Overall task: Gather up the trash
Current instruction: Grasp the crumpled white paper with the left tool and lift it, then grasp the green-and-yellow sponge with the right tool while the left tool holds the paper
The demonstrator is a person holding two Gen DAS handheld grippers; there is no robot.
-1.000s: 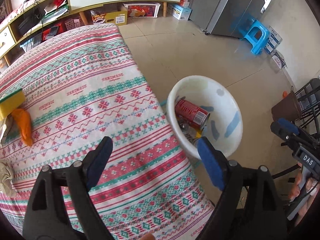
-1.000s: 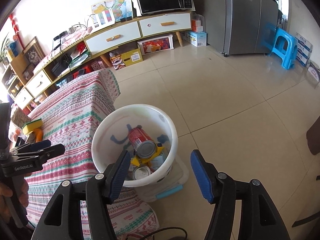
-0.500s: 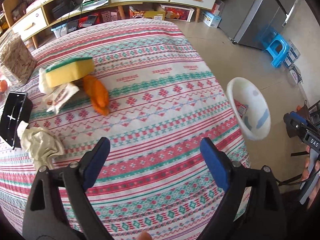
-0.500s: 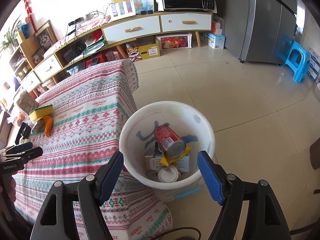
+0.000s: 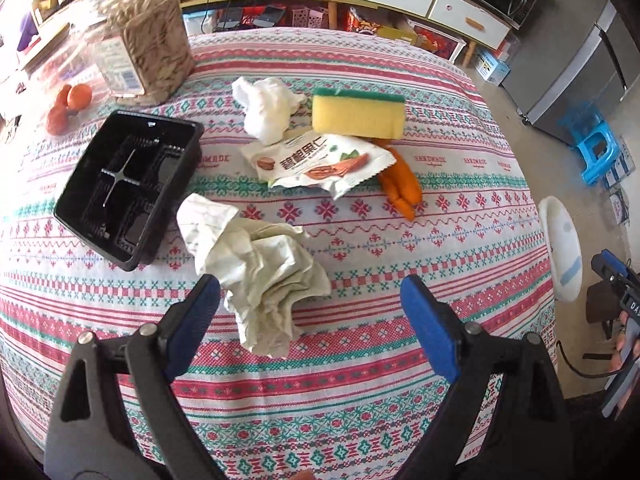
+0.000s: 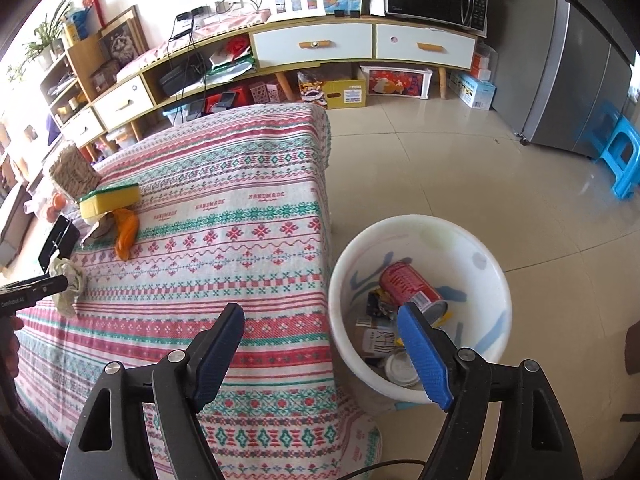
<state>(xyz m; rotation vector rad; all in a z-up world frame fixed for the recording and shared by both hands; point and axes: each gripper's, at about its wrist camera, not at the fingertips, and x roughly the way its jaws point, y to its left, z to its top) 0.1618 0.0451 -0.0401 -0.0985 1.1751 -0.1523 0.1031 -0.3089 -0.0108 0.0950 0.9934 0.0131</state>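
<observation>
A crumpled beige napkin [image 5: 256, 264] lies on the patterned tablecloth [image 5: 360, 240], just ahead of my open left gripper [image 5: 310, 316]. Behind it lie a snack wrapper [image 5: 320, 160], a white tissue ball [image 5: 266, 108], an orange peel [image 5: 400, 182] and a black plastic tray [image 5: 124, 188]. My right gripper [image 6: 320, 344] is open and empty over the table's edge beside the white bin [image 6: 488, 276], which holds a red can [image 6: 408, 286] and other trash. The bin also shows in the left wrist view [image 5: 562, 252].
A yellow sponge [image 5: 358, 114], a clear jar of snacks [image 5: 140, 44] and small oranges [image 5: 78, 96] stand on the table's far side. A cabinet [image 6: 320, 48], a fridge [image 6: 584, 60] and a blue stool [image 6: 618, 156] are beyond.
My left gripper has swung left from the bin to over the table, and now faces the napkin and other trash. My right gripper has shifted left, towards the table's edge.
</observation>
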